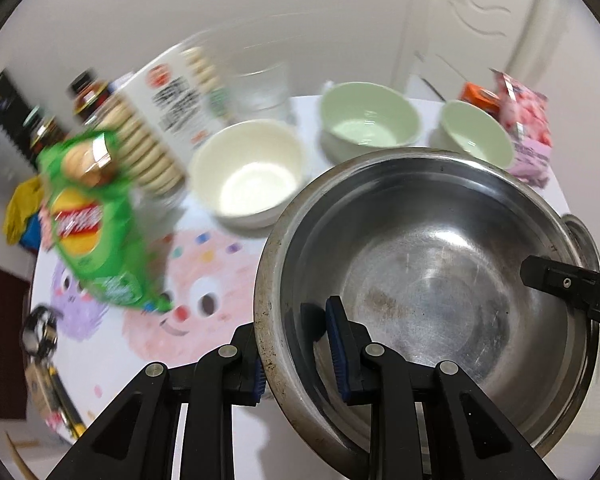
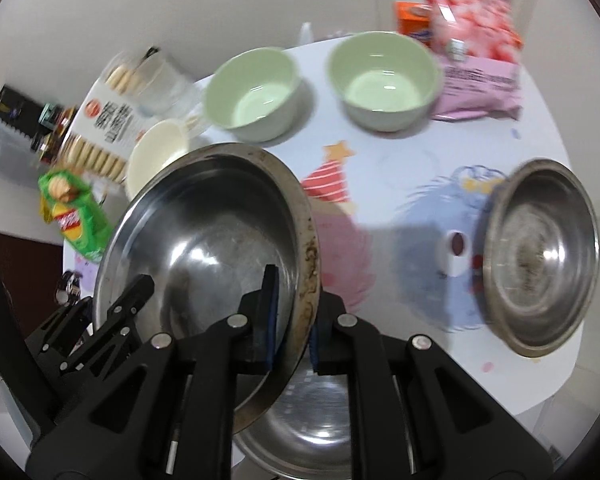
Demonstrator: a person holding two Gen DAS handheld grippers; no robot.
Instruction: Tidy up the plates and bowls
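A large steel bowl [image 1: 420, 280] [image 2: 208, 240] hangs tilted above the round table [image 2: 400, 152], gripped from both sides. My left gripper [image 1: 296, 356] is shut on its left rim, one pad inside and one outside. My right gripper [image 2: 294, 332] is shut on the opposite rim and shows in the left wrist view as black fingers [image 1: 556, 280]. Under the lifted bowl lies a second steel bowl [image 2: 312, 424]. A third steel bowl [image 2: 540, 256] sits at the table's right edge. Two pale green bowls [image 2: 256, 92] [image 2: 384, 80] and a cream bowl [image 1: 248, 172] stand at the back.
A biscuit box [image 1: 168, 120], a green snack bag [image 1: 88, 224], a glass [image 1: 264, 88] and bottles [image 1: 88, 96] crowd the left. A pink bag [image 2: 476, 48] and an orange box [image 2: 414, 20] stand at the back right. Keys [image 1: 40, 336] lie at the left edge.
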